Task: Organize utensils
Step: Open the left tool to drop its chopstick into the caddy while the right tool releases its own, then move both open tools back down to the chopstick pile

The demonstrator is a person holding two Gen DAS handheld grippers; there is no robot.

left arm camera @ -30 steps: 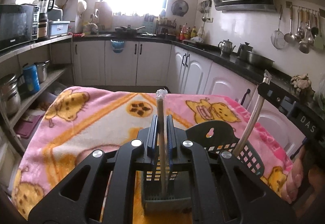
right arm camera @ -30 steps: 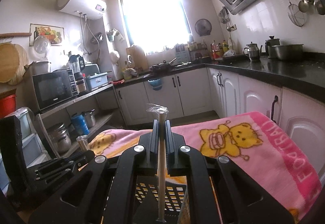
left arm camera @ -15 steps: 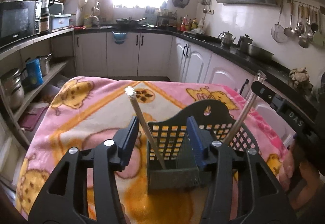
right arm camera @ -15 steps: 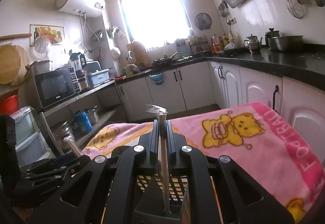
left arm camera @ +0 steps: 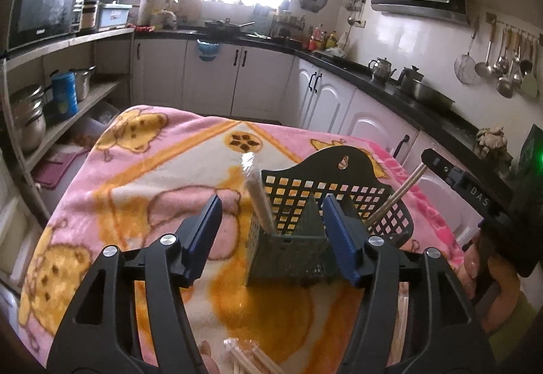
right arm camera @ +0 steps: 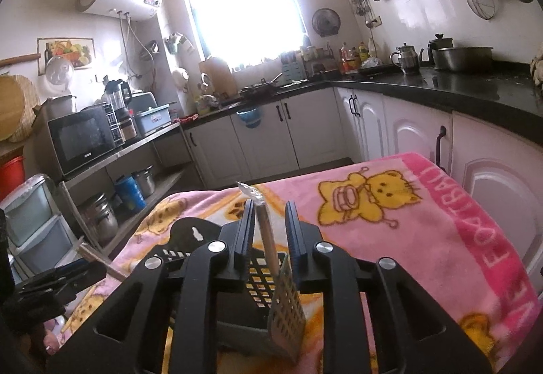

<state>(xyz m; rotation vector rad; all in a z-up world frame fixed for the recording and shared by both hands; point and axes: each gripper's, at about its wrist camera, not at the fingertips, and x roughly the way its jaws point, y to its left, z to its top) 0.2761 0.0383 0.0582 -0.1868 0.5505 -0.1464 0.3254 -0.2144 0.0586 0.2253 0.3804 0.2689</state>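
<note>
A dark perforated utensil basket (left arm camera: 298, 238) stands on the pink cartoon blanket (left arm camera: 142, 170). A wrapped pair of chopsticks (left arm camera: 259, 201) leans in its left compartment. My left gripper (left arm camera: 271, 231) is open, pulled back from the basket. In the right wrist view the basket (right arm camera: 268, 292) sits just below my right gripper (right arm camera: 269, 231), whose jaws stand slightly apart around another wrapped chopstick pair (right arm camera: 266, 238) that stands in the basket. That pair also shows in the left wrist view (left arm camera: 397, 197), leaning right.
More wrapped chopsticks (left arm camera: 247, 360) lie on the blanket at the near edge. White cabinets (left arm camera: 325, 102) and a black counter (left arm camera: 407, 99) run along the right. Open shelves with pots (left arm camera: 30, 116) stand at the left.
My left gripper opened, let go of its chopsticks into the basket and drew back. My right gripper lowered its chopsticks into the basket and its jaws parted.
</note>
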